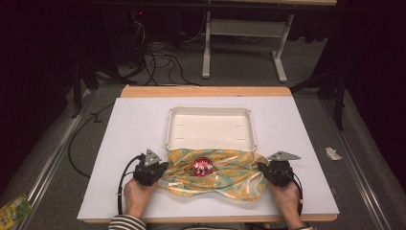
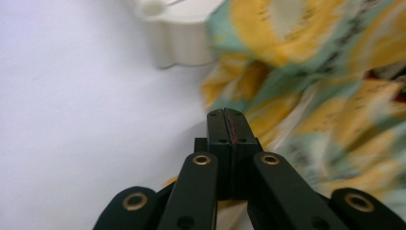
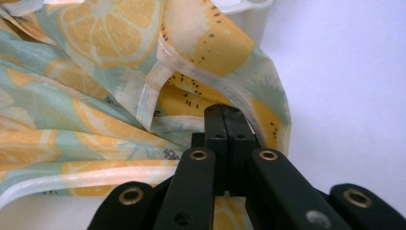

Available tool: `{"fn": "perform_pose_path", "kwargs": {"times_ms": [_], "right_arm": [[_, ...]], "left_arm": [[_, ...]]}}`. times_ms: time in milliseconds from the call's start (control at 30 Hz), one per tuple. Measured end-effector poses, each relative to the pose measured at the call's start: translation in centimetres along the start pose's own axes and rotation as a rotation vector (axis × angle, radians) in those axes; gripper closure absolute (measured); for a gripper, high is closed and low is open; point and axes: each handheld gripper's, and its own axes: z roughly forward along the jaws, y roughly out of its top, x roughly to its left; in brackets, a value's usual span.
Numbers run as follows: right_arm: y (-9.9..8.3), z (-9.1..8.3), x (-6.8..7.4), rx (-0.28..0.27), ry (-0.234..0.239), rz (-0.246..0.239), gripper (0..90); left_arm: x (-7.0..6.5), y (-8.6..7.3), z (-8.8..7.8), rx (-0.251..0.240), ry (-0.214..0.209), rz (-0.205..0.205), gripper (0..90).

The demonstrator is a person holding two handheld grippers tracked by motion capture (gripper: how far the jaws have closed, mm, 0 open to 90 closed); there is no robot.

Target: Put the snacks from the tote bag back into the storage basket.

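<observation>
A: Where is the cloth now?

B: The citrus-print cloth (image 1: 218, 175) lies on the white table (image 1: 129, 129), at the near side of the white tray (image 1: 210, 111), and its far edge overlaps the tray's near rim. A red shiny ball (image 1: 202, 166) sits on the middle of the cloth.

A: And the two tools?

B: The left tool (image 1: 154, 171) is at the left end of the cloth and the right tool (image 1: 268, 170) at the right end. Both are fully closed. In the right gripper view a fold of the cloth (image 3: 143, 96) goes in at the closed tips, so I judge it is pinched. In the left gripper view the cloth (image 2: 306, 91) is blurred, so I am less sure there.

A: What can go wrong?

B: I think the ball can roll off if one end rises higher than the other. Also the thin, slippery cloth can slide out of the left tool if its hold is shallow. Then the cloth sags and the ball drops onto the table instead of the tray.
</observation>
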Motion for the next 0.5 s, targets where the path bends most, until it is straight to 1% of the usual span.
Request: {"fn": "perform_pose_path", "kwargs": {"times_ms": [33,67,100,133,167,233,267,300,367,500], "right_arm": [[0.0,-0.1,-0.1,0.000,-0.010,-0.001,90.0],[-0.2,-0.3,-0.4,-0.003,-0.019,0.013,90.0],[-0.3,-0.4,-0.7,-0.003,-0.018,0.022,90.0],[-0.4,-0.5,-0.8,-0.001,-0.016,0.028,90.0],[-0.4,-0.6,-0.8,0.004,-0.016,0.031,89.6],[-0.4,-0.7,-0.7,0.007,-0.007,0.021,83.8],[-0.3,-0.7,-0.6,0.008,-0.012,0.008,82.4],[-0.3,-0.7,-0.4,0.010,-0.015,0.001,80.8],[-0.2,-0.9,0.0,-0.009,0.000,-0.007,77.5],[0.4,-2.0,0.9,-0.075,0.038,-0.023,72.0]], "left_arm": [[0.4,-0.3,-0.2,-0.010,-0.009,-0.025,90.0],[0.7,-0.5,-0.3,-0.016,-0.017,-0.043,90.0],[0.8,-0.7,-0.5,-0.012,-0.010,-0.039,90.0],[0.6,-0.7,-0.6,-0.008,0.004,-0.013,90.0],[0.6,-0.7,-0.6,-0.009,0.006,-0.010,90.0],[0.7,-0.8,-0.6,-0.012,0.002,-0.015,90.0],[0.9,-1.1,-0.7,-0.034,-0.013,-0.039,90.0],[1.0,-1.1,-0.7,-0.039,-0.020,-0.048,90.0],[0.9,-1.1,-0.7,-0.038,-0.014,-0.041,90.0],[1.0,-1.2,-0.7,-0.044,-0.029,-0.036,87.0]]}}
